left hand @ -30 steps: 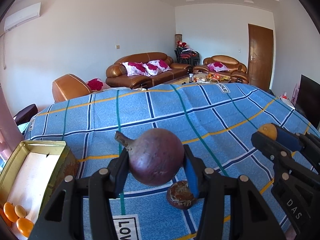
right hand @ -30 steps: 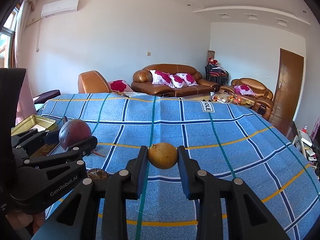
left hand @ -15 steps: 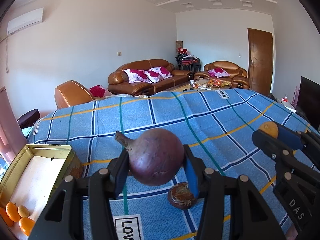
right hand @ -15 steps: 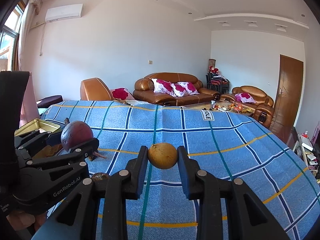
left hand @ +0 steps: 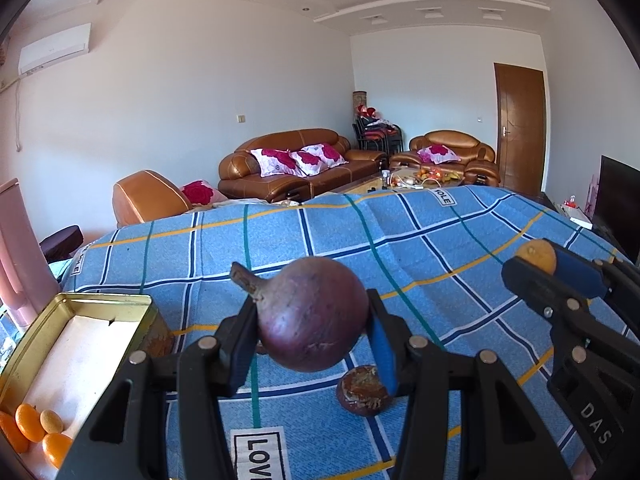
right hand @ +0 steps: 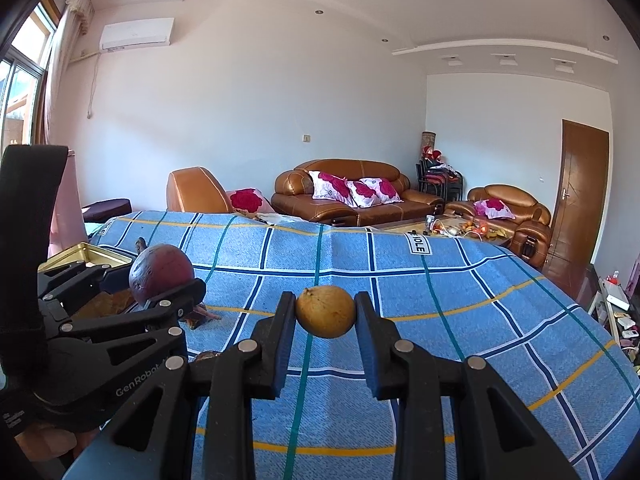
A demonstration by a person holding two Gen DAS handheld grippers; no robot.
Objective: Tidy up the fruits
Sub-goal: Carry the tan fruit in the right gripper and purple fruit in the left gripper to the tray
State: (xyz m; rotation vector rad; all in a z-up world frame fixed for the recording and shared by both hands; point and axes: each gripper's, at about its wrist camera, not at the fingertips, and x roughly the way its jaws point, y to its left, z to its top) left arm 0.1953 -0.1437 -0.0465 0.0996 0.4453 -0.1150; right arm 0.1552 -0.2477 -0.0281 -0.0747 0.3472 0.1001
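Both grippers rose, still clamping purple fruit (left hand: 312, 314).

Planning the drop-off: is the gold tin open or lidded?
Open. The gold tin shows its pale inside, with small orange fruits lying at its near end.

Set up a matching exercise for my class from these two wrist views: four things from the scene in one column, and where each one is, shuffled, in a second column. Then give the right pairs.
Things
1. purple fruit
2. yellow fruit
3. small orange fruits
4. brown wrinkled fruit

Places
A. lying loose on the blue checked cloth
B. clamped in the left gripper
C. inside the gold tin
D. clamped in the right gripper

Pairs: 1-B, 2-D, 3-C, 4-A
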